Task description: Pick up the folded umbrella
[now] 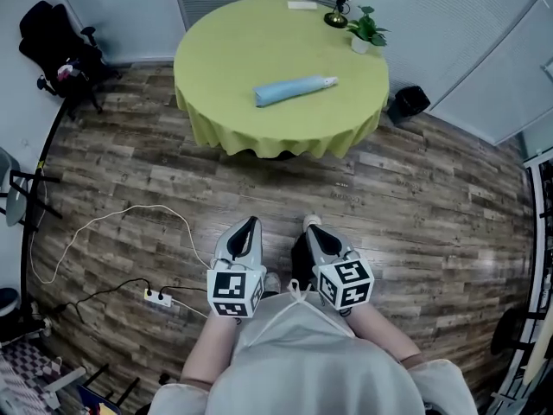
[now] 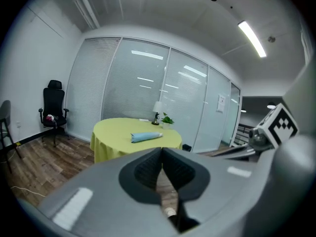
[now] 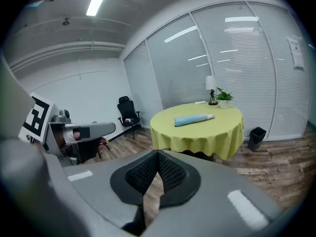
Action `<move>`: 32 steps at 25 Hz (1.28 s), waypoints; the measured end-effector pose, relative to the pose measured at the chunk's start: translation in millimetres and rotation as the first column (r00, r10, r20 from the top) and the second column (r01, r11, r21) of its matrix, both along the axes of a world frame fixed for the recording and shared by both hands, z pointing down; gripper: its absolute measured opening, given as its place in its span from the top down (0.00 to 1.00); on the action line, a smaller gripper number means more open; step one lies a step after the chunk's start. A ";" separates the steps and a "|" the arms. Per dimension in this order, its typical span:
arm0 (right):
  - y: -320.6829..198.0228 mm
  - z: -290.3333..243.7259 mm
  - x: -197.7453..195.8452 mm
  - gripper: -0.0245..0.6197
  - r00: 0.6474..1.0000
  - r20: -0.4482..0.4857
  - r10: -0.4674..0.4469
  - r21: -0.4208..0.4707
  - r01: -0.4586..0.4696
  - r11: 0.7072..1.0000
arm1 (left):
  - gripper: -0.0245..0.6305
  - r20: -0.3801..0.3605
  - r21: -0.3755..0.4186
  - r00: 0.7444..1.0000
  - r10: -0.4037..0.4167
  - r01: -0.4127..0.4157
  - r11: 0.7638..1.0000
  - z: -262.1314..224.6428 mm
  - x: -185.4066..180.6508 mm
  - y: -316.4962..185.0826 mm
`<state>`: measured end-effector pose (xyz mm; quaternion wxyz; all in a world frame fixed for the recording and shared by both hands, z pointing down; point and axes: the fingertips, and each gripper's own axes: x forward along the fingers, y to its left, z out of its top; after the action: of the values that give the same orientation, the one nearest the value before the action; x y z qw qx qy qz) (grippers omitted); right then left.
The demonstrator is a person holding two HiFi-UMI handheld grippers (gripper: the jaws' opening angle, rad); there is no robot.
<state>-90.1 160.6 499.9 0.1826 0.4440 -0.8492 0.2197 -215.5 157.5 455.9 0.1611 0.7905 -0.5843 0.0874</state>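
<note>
The folded light-blue umbrella (image 1: 294,89) lies on a round table with a yellow-green cloth (image 1: 216,67), well ahead of me across the wood floor. It also shows in the left gripper view (image 2: 146,137) and the right gripper view (image 3: 192,119). My left gripper (image 1: 250,226) is held low in front of me, jaws shut with nothing between them. My right gripper (image 1: 311,226) is beside it, its jaws also together and empty. Both point toward the table from a distance.
A table lamp (image 1: 339,11), a small potted plant (image 1: 366,33) and a white flat item (image 1: 301,5) stand at the table's far side. A black bin (image 1: 409,103) sits right of the table. An office chair (image 1: 60,52) is far left. A white cable and power strip (image 1: 158,297) lie on the floor at left.
</note>
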 end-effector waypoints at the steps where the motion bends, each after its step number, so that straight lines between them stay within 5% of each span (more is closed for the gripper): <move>1: -11.9 0.9 -0.3 0.96 1.000 0.002 -0.005 0.003 0.005 1.000 | 0.95 0.003 -0.002 1.000 -0.007 0.007 1.000 1.5 -0.7 -9.9; 9: -130.3 3.5 13.9 0.96 0.998 -0.004 -0.070 0.016 0.070 0.997 | 0.95 0.019 -0.021 0.998 -0.066 0.066 0.998 9.7 12.4 -114.5; 21: -348.0 -15.2 94.0 0.96 0.992 -0.024 -0.123 0.092 0.125 0.988 | 0.95 -0.012 -0.063 0.993 -0.113 0.112 0.992 17.5 81.7 -309.6; 32: -444.2 0.4 104.8 0.96 0.981 -0.014 -0.191 0.076 0.192 0.979 | 0.95 -0.020 -0.060 0.991 -0.132 0.130 0.990 30.1 102.4 -410.4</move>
<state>14.7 -283.5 500.3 0.1886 0.3677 -0.8952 0.1668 -113.1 -252.9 486.0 0.1965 0.7464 -0.6302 0.0840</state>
